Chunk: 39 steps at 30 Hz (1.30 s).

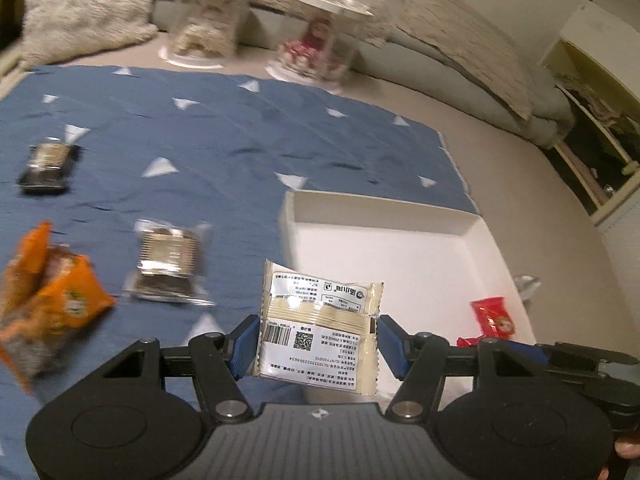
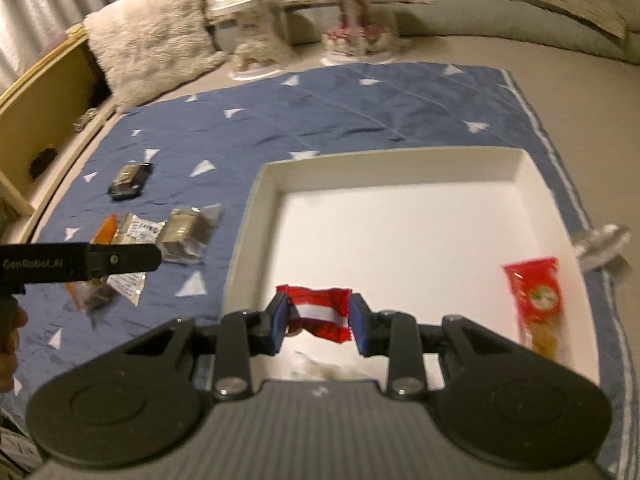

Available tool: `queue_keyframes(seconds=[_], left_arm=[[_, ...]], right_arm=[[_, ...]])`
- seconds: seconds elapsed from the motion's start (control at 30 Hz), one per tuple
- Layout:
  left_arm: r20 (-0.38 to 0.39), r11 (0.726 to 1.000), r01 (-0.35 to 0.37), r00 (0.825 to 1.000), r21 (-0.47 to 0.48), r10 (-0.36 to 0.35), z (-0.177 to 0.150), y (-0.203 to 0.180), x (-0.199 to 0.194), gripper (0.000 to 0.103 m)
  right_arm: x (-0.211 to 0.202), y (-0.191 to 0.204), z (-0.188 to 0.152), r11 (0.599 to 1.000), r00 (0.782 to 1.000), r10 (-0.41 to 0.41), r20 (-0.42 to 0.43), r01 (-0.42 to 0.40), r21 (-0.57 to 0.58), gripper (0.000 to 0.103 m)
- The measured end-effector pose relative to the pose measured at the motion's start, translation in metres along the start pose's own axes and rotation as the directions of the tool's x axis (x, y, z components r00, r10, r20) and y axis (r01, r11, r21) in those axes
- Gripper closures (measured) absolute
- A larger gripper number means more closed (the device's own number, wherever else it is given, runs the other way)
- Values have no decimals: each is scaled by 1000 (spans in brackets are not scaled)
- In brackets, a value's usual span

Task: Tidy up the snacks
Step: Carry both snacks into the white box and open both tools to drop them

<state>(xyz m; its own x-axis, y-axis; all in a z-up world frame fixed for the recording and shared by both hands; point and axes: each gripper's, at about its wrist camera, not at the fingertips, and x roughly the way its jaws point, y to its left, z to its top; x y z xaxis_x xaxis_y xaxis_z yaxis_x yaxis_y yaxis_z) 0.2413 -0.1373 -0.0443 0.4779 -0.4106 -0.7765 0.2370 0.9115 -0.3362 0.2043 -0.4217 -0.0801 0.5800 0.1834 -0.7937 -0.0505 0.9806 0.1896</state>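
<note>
My left gripper [image 1: 314, 346] is shut on a cream snack packet [image 1: 316, 332] with its printed back showing, held above the blue cloth at the white tray's left edge [image 1: 286, 216]. My right gripper [image 2: 318, 320] is shut on a small red snack packet [image 2: 320, 310], held over the white tray [image 2: 256, 208]. A red snack packet [image 2: 536, 300] lies in the tray at its right side; it also shows in the left wrist view [image 1: 492, 316]. On the cloth lie an orange packet [image 1: 48, 300], a clear-wrapped biscuit pack [image 1: 170, 264] and a dark pack [image 1: 48, 164].
A blue cloth with white triangles [image 1: 224, 152] covers the bed. Two clear lidded jars [image 1: 204, 16] [image 1: 320, 36] stand behind it, beside a fluffy pillow [image 1: 84, 8]. A crumpled silver wrapper [image 2: 604, 244] lies right of the tray. The left gripper's body [image 2: 80, 262] shows at left.
</note>
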Motion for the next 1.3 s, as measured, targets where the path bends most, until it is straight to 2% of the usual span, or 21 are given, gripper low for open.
queue_keyframes(seconds=[0.17,0.37,0.6,0.67,0.77,0.87,1.03,1.3], left_arm=[[-10,998,59,998,-20,-59,-4,-21,24,38],[-11,991,123,992,-60,-124,-8,-26,47,38],[-11,983,127,991,-135,-130,-9,-20,67,38],[-14,981,128,991,-145,-132,-10,-19,71,35],[-28,985,102,994,-136,-107,-10,-21,76,32],[-45,989,84,995,-120,-90,-12,-22,79,24],[-61,995,59,996,-80,-64,-14,-25,79,23],[-68,996,65,995,-66,-69,-13,-28,77,17]], right_arm=[[-4,-28,-8,999,999,-32,-18,32,32,65],[-1,-52,-18,997,997,-56,-56,58,47,65],[15,-64,-27,996,991,-58,-118,66,68,65],[17,-64,-28,996,990,-57,-128,66,65,65],[17,-64,-28,996,989,-63,-133,70,55,65],[19,-70,-26,995,989,-68,-133,77,64,65],[18,-86,-22,990,987,-98,-124,110,91,65],[21,-104,-22,979,981,-143,-132,160,128,65]])
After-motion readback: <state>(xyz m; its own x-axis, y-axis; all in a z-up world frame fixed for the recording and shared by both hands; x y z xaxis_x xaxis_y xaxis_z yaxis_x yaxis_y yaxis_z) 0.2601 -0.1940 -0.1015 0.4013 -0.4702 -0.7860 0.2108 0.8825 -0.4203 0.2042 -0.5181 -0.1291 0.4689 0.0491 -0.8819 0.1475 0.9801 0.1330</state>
